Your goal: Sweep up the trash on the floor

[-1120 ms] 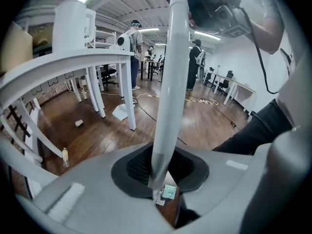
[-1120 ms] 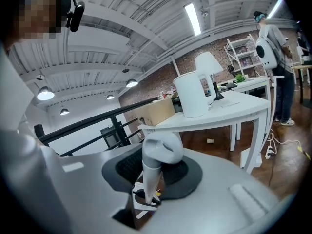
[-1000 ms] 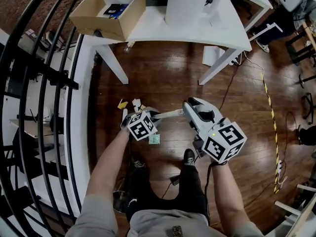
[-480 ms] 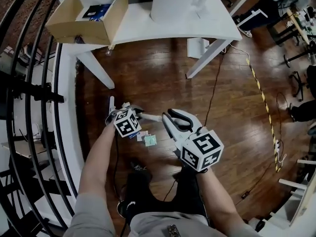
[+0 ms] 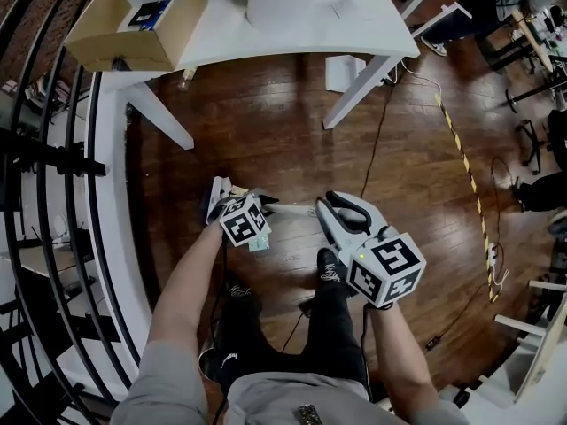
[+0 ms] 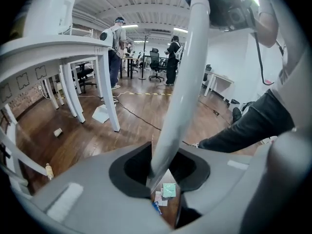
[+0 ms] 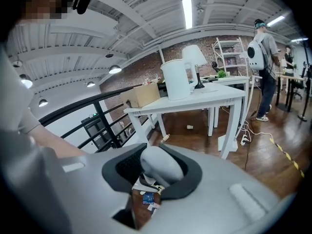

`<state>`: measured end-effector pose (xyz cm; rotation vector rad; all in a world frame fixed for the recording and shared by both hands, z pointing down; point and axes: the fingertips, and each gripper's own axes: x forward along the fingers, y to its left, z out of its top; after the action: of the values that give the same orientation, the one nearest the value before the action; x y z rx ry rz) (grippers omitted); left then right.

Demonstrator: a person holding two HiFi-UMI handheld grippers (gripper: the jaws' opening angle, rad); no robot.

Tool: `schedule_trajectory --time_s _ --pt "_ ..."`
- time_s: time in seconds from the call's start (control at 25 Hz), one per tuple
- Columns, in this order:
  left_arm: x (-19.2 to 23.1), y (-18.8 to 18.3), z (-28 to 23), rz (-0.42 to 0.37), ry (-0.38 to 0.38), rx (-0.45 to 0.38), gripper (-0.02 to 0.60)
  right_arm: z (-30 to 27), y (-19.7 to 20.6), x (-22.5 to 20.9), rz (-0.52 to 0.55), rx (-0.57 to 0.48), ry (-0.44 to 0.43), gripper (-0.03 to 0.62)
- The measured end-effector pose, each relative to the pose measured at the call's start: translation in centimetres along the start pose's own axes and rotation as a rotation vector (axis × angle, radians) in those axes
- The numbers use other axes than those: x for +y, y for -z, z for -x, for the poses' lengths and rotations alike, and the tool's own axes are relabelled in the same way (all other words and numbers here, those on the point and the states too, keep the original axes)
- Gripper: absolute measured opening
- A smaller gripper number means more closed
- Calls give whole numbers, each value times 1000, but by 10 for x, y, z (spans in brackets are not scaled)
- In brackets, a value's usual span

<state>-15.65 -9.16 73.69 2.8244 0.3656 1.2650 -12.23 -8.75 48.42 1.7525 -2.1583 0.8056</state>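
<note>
Holding one white handle (image 5: 297,209) in both grippers over the trash (image 5: 259,244) on the wooden floor (image 5: 266,122), on the near side of the white desk (image 5: 354,38).
I see the left gripper (image 6: 165,174) with its fingers clamped on the handle's lower part. The right gripper (image 7: 157,172) has its fingers closed round the rounded grey-white top end. From the head view the handle's long axis runs roughly parallel to the desk's front edge. Its low end points toward the end of the desk that carries the cardboard box (image 5: 133,25). The trash is a small cluster of flat scraps: a teal square (image 6: 169,189), a blue scrap (image 7: 148,199) with white print too small for me to read, and some white bits.
</note>
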Motion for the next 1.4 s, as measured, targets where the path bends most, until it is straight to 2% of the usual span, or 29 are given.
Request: schedule_trajectory --time_s 0.36,0.6,0.72,0.88,1.04,1.2,1.4 --pt "-55 -69 -48 34 53 -33 80 62 -5 -56 16 -12 30 78" --pt "-61 -102 -50 20 13 -12 75 91 -20 -73 18 -62 -27 78" --pt "-58 -131 -38 36 -43 -23 69 104 -48 -74 64 -104 -111 78" --pt "-50 -165 -4 113 -179 -1 64 126 -96 -64 165 -171 -303 78" --pt "-65 -200 29 185 -275 11 63 160 -132 -54 208 -201 -431 78" --pt "-82 -202 70 258 -339 29 63 174 -152 -24 242 -203 -529 78" --pt "-127 -178 110 334 -387 44 63 195 -144 36 301 -190 -611 80"
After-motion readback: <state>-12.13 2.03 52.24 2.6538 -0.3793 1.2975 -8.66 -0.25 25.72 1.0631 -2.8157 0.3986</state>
